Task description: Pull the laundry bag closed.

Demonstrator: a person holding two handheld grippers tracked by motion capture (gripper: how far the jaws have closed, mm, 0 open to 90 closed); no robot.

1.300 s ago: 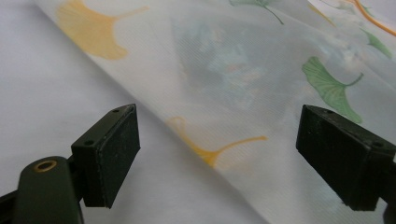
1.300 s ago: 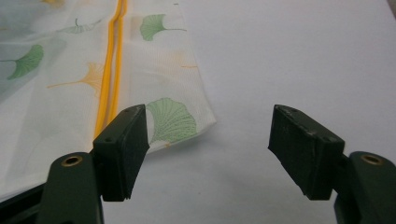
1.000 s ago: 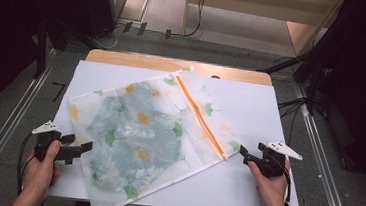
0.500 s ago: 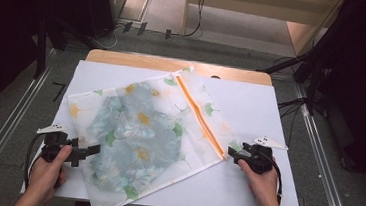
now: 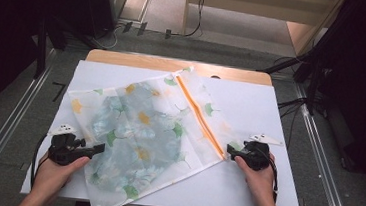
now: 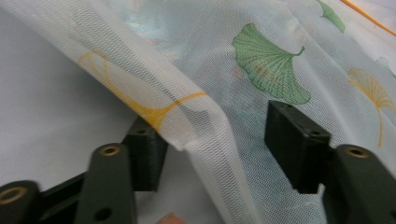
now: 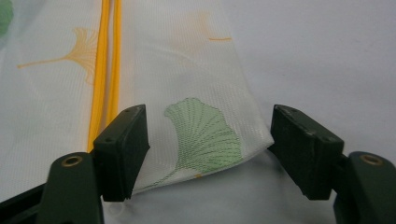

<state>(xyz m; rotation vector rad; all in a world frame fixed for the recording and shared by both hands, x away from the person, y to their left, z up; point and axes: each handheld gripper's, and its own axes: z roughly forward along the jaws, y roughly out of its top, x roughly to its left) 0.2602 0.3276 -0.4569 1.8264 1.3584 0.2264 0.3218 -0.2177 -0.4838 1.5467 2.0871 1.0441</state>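
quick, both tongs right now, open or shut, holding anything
Left tongs: open, straddling a lifted fold of the mesh bag, not clamped.
Right tongs: open, straddling the bag's corner, holding nothing.

We see a white mesh laundry bag (image 5: 143, 129) printed with green and yellow ginkgo leaves, lying flat and askew on the white table cover. An orange zipper (image 5: 201, 115) runs along it, shut as far as we can tell. One corner lies between the open jaws of the right gripper (image 7: 210, 149); a lifted, folded edge sits between those of the left gripper (image 6: 215, 140).
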